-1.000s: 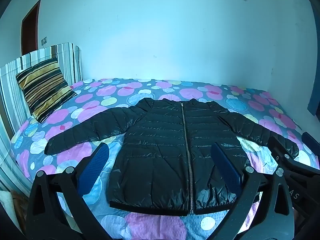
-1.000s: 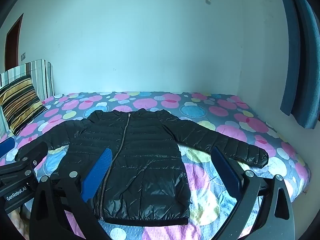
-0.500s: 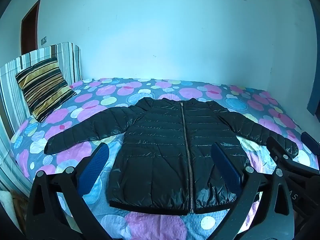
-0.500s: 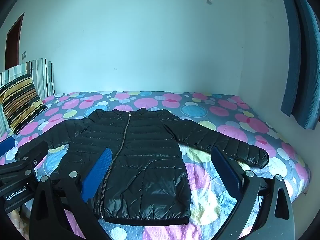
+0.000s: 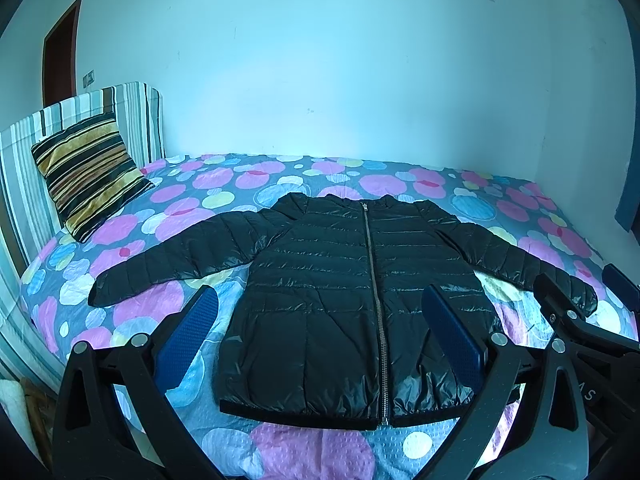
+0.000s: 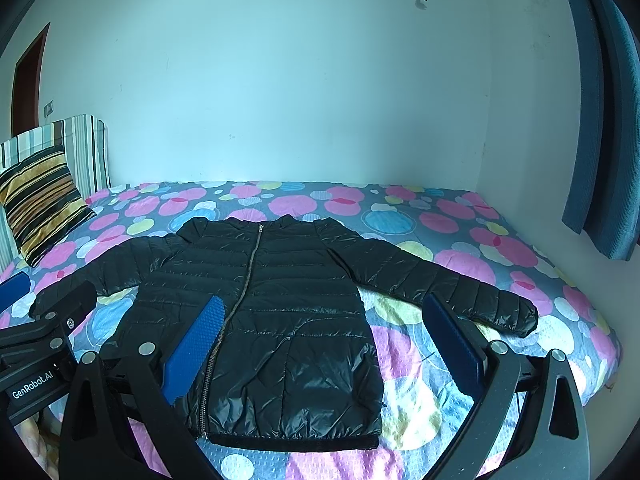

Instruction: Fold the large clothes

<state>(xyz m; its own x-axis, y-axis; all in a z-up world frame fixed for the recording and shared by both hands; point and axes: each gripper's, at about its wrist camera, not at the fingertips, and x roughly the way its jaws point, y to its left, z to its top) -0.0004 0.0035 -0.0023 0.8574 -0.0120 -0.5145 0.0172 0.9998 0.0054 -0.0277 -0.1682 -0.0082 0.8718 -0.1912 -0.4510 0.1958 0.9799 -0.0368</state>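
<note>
A black quilted puffer jacket [image 5: 344,304] [image 6: 272,312] lies flat and zipped on the bed, front up, both sleeves spread out to the sides, hem nearest me. My left gripper [image 5: 320,320] hovers open above the jacket's lower half, with its blue pads [image 5: 188,332] wide apart and nothing between them. Open too, my right gripper [image 6: 320,328] hangs over the jacket's right side, its blue fingers [image 6: 452,340] empty. Each gripper shows at the edge of the other's view.
The bed [image 5: 400,184] carries a sheet with pink, blue and yellow circles. A striped cushion [image 5: 88,172] leans on the striped headboard [image 5: 24,160] at the left. A blue curtain [image 6: 604,120] hangs at the right, and a pale wall runs behind.
Hardly anything differs: both grippers stay open and hold nearly the same place over the jacket, which has not moved.
</note>
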